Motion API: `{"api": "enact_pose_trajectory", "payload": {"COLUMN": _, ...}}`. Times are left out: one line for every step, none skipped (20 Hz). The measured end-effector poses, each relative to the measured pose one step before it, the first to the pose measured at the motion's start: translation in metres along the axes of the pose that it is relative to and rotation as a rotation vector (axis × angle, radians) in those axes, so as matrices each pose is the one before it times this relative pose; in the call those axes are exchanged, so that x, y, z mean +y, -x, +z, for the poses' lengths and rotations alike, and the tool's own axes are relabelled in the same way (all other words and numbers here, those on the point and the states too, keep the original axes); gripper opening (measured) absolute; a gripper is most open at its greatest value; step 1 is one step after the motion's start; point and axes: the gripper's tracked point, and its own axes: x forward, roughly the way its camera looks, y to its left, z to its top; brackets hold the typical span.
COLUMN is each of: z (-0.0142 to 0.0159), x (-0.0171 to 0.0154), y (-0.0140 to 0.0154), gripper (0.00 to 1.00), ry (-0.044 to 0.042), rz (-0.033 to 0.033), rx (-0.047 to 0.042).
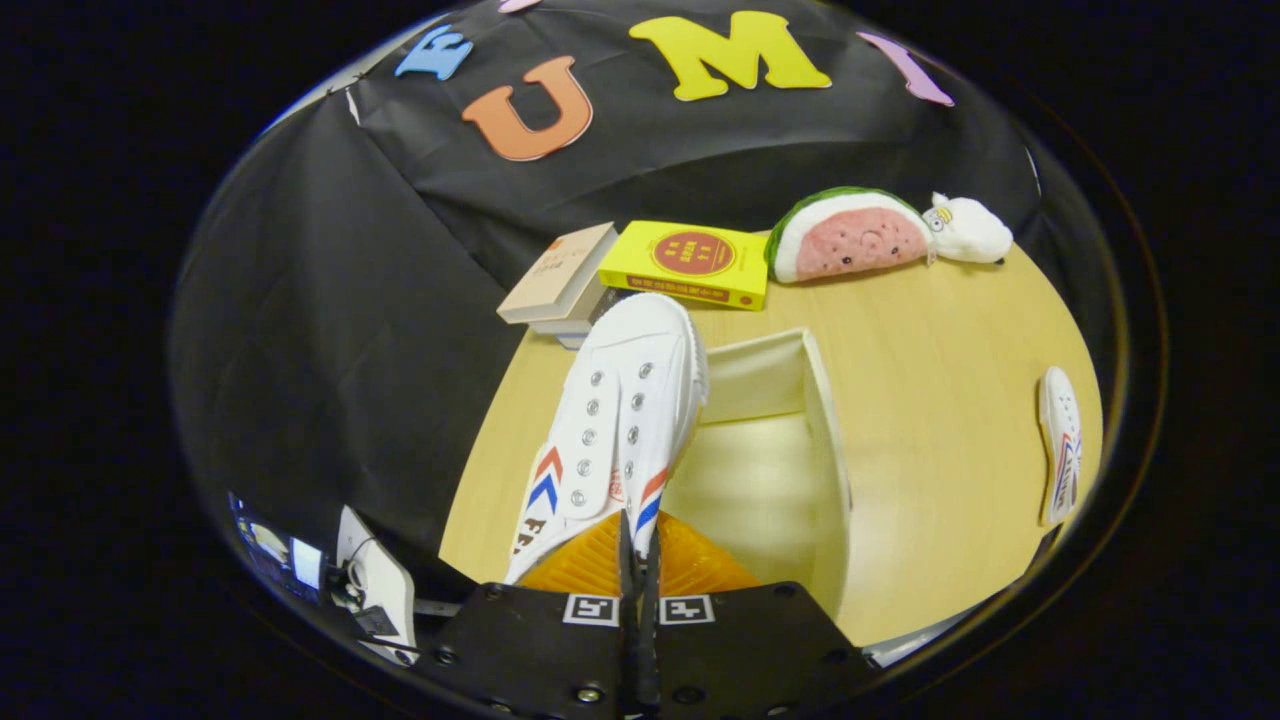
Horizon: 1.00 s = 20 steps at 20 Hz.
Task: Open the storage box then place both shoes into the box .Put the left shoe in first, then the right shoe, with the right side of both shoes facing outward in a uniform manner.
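Fingers of the gripper (637, 545) are pressed nearly together, pinching the thin right-hand collar wall of a white shoe (615, 420) near its heel, so the shoe is held up off the wooden table (940, 400). It hangs over the left rim of the open storage box (790, 450), a pale, lidless tray just ahead and to the right of the fingers. The box looks empty inside, so opening seems done and no shoe is in yet. The second shoe (1060, 445) lies on its side well off to the right on the table (whether the held one is the left shoe I cannot tell). The held shoe's long axis runs from near to far, toe pointing away toward the books (640, 270), eyelets up, red and blue chevrons on both flanks. Left to do: lower this shoe in, then fetch the other.
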Motion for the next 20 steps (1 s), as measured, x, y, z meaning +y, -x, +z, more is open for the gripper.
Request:
{"api": "enact_pose_trajectory", "payload": {"z": -0.00274, "x": -0.00056, "y": -0.0047, "gripper": 0.0, "ry": 0.00796, "rz": -0.01326, "rx": 0.002}}
{"api": "enact_pose_trajectory", "payload": {"z": -0.00467, "x": 0.00109, "y": -0.0013, "gripper": 0.0, "ry": 0.01169, "rz": -0.01228, "rx": 0.00324}}
{"api": "enact_pose_trajectory", "payload": {"z": -0.00408, "x": 0.00068, "y": -0.00209, "gripper": 0.0, "ry": 0.00963, "rz": -0.00978, "rx": 0.00402}}
{"api": "enact_pose_trajectory", "payload": {"z": -0.00377, "x": 0.0001, "y": -0.00226, "gripper": 0.0, "ry": 0.00544, "rz": -0.00593, "rx": 0.00298}}
{"api": "enact_pose_trajectory", "payload": {"z": -0.00277, "x": 0.00032, "y": -0.00297, "gripper": 0.0, "ry": 0.00417, "rz": -0.00396, "rx": 0.00245}}
{"api": "enact_pose_trajectory", "payload": {"z": -0.00314, "x": 0.00062, "y": -0.00363, "gripper": 0.0, "ry": 0.00397, "rz": -0.00451, "rx": 0.00197}}
{"api": "enact_pose_trajectory", "payload": {"z": -0.0022, "x": 0.00035, "y": -0.00317, "gripper": 0.0, "ry": 0.00322, "rz": -0.00495, "rx": 0.00422}}
{"api": "enact_pose_trajectory", "payload": {"z": -0.00264, "x": 0.00073, "y": -0.00216, "gripper": 0.0, "ry": 0.00117, "rz": -0.00195, "rx": 0.00445}}
{"api": "enact_pose_trajectory", "payload": {"z": -0.00191, "x": 0.00097, "y": -0.00272, "gripper": 0.0, "ry": -0.00213, "rz": 0.00017, "rx": 0.00565}}
{"api": "enact_pose_trajectory", "payload": {"z": -0.00099, "x": 0.00026, "y": -0.00243, "gripper": 0.0, "ry": -0.0032, "rz": -0.00037, "rx": 0.00197}}
{"api": "enact_pose_trajectory", "payload": {"z": -0.00014, "x": -0.00047, "y": -0.00134, "gripper": 0.0, "ry": -0.00079, "rz": -0.0054, "rx": 0.00064}}
{"api": "enact_pose_trajectory", "payload": {"z": 0.00013, "x": -0.00105, "y": -0.00172, "gripper": 0.0, "ry": 0.00362, "rz": -0.00703, "rx": -0.00118}}
{"api": "enact_pose_trajectory", "payload": {"z": 0.00088, "x": -0.00064, "y": -0.00187, "gripper": 0.0, "ry": 0.00643, "rz": -0.00749, "rx": -0.00043}}
{"api": "enact_pose_trajectory", "payload": {"z": -0.00184, "x": -0.00071, "y": -0.00099, "gripper": 0.0, "ry": 0.00363, "rz": -0.00764, "rx": 0.00232}}
{"api": "enact_pose_trajectory", "payload": {"z": 0.00046, "x": -0.00065, "y": 0.00151, "gripper": 0.0, "ry": 0.00111, "rz": -0.00124, "rx": 0.00215}}
{"api": "enact_pose_trajectory", "payload": {"z": -0.00178, "x": 0.0008, "y": -0.00458, "gripper": 0.03, "ry": -0.00524, "rz": 0.0051, "rx": 0.00621}}
{"api": "enact_pose_trajectory", "payload": {"z": -0.00063, "x": 0.0023, "y": 0.00031, "gripper": 0.06, "ry": -0.00574, "rz": 0.01393, "rx": 0.00825}}
{"api": "enact_pose_trajectory", "payload": {"z": 0.00205, "x": -0.00099, "y": 0.00077, "gripper": 0.1, "ry": -0.00475, "rz": -0.00547, "rx": -0.00582}}
{"api": "enact_pose_trajectory", "payload": {"z": 0.00305, "x": -0.00078, "y": -0.00035, "gripper": 0.28, "ry": -0.00433, "rz": 0.01183, "rx": -0.01119}}
{"api": "enact_pose_trajectory", "payload": {"z": 0.00371, "x": 0.00239, "y": 0.00358, "gripper": 0.44, "ry": -0.00451, "rz": 0.01514, "rx": -0.0102}}
